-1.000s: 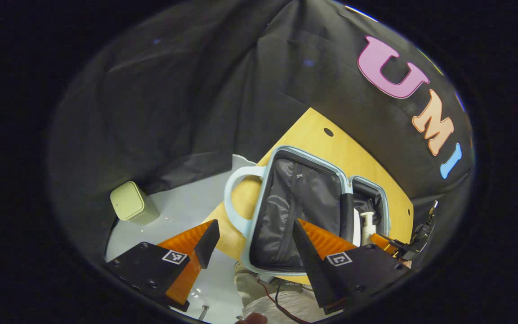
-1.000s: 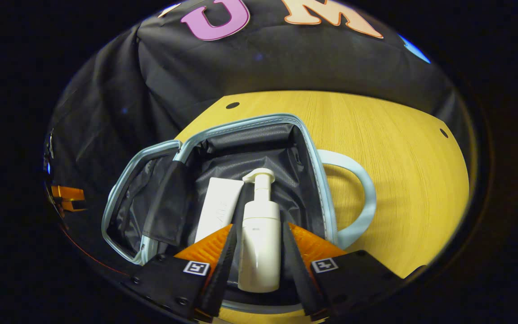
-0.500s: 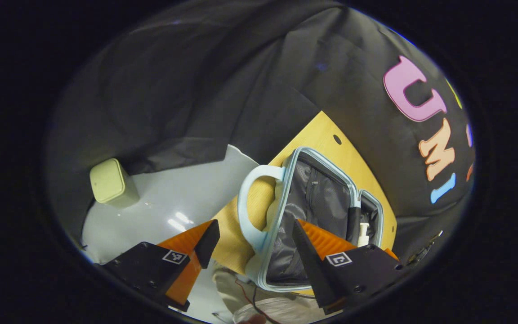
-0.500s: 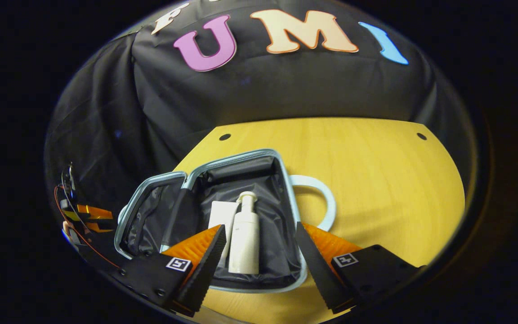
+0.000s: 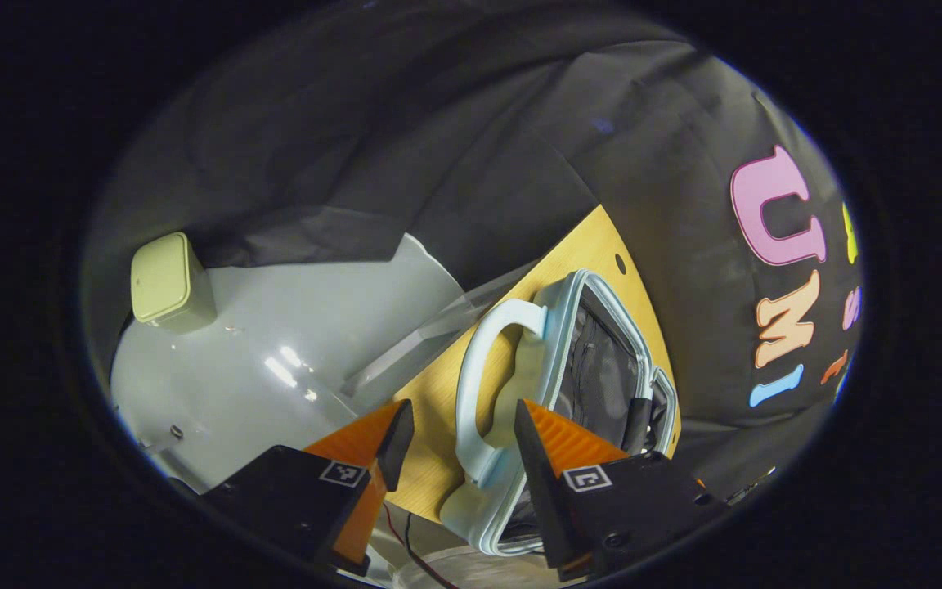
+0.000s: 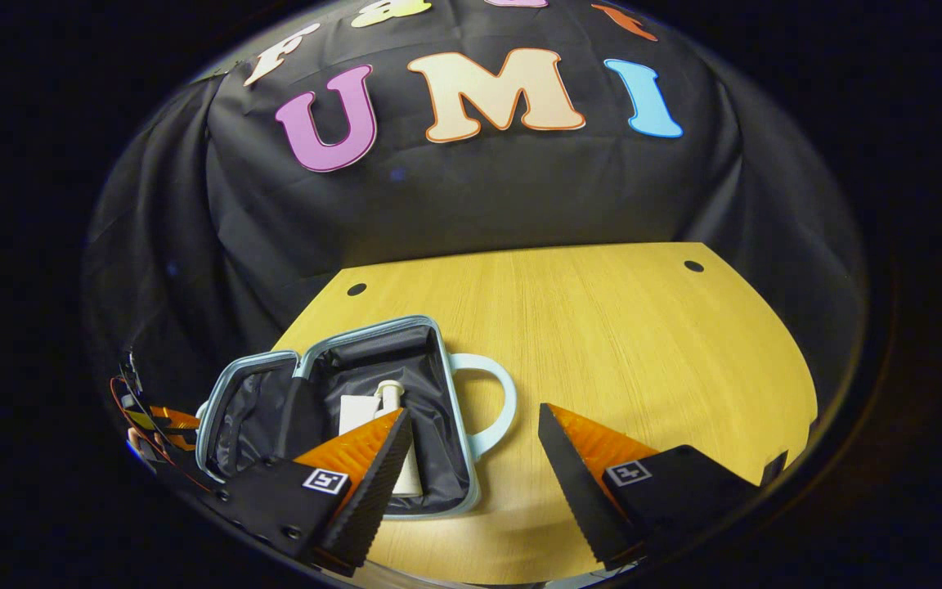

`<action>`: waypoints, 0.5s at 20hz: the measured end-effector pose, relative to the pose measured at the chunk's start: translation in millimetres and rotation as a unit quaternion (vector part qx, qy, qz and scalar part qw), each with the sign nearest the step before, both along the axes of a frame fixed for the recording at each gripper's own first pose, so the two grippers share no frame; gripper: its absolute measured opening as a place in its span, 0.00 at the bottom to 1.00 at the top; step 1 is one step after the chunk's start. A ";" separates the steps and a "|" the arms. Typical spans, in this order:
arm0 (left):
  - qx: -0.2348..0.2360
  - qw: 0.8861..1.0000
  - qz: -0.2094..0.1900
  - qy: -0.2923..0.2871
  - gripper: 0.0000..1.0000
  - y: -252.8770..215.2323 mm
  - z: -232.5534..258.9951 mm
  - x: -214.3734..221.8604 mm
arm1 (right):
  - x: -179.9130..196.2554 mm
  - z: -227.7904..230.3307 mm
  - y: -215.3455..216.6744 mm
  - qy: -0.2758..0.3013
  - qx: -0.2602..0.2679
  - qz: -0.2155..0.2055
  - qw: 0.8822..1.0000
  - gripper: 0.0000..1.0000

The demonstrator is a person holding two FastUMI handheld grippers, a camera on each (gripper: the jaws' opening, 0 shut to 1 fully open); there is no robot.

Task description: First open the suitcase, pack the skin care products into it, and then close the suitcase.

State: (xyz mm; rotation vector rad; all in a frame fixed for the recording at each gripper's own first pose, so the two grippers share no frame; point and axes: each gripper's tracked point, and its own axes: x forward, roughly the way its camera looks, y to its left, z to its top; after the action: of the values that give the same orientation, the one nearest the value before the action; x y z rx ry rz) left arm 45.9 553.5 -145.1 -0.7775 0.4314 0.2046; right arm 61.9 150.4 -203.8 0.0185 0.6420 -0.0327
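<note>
The suitcase (image 6: pixel 340 417) is seen lying open on the wooden table (image 6: pixel 602 343), toward the table's left side in the right gripper view. Its pale blue rim frames a dark fabric lining, and the two halves are spread apart, the left half being the smaller in view. Inside the right half a white pump bottle (image 6: pixel 393 409) is laid flat, with a white tube (image 6: pixel 354 413) just beside it on the left; the near ends of both are hidden behind a finger of the right tool (image 6: pixel 471 458). A pale blue handle (image 6: pixel 497 401) arches from the suitcase's right edge onto the bare table.

The right tool is held above the near edge of the table with its fingers set wide apart and nothing between them.

In the left gripper view the suitcase (image 5: pixel 602 368) is seen edge-on, with a second handle (image 5: pixel 483 384) on its near side. The left tool (image 5: pixel 459 446) is held with its fingers apart, and the lower part of that handle is seen in the gap between them; whether it is touched cannot be told. Beyond the table a grey floor (image 5: pixel 275 327) is visible, and a pale green bin (image 5: pixel 164 282) stands on it by the black cloth wall.
</note>
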 end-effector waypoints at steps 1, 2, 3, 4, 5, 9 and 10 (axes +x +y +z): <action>-0.004 1.000 -0.004 -0.002 0.67 -1.1 -0.4 3.0 | -3.0 1.4 0.4 0.000 -0.004 0.000 1.000 0.98; -0.007 1.000 -0.008 -0.005 0.65 -1.4 0.1 5.5 | -4.3 1.3 0.2 0.000 -0.008 0.001 1.000 0.98; -0.011 1.000 -0.013 -0.007 0.64 -3.3 0.7 7.8 | -6.5 1.7 0.0 0.001 -0.010 0.001 1.000 0.98; -0.015 1.000 -0.017 -0.008 0.54 -5.0 -0.3 9.8 | -8.3 1.7 0.3 0.002 -0.012 0.002 1.000 0.98; -0.019 1.000 -0.020 -0.006 0.47 -8.5 -0.1 11.3 | -10.1 1.8 0.3 0.004 -0.012 0.002 1.000 0.98; -0.016 1.000 -0.006 0.011 0.07 -4.1 -9.1 15.7 | -12.1 2.7 -0.4 0.002 -0.014 0.003 1.000 0.98; -0.017 1.000 -0.007 0.012 0.03 -6.0 -9.6 14.4 | -11.8 3.0 -0.7 0.002 -0.014 0.004 1.000 0.98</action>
State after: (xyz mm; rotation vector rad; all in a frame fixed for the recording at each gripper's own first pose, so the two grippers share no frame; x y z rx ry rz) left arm 60.3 547.5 -154.7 -0.8061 0.4631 0.1943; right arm 50.1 149.8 -200.9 -0.0115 0.6447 -0.0350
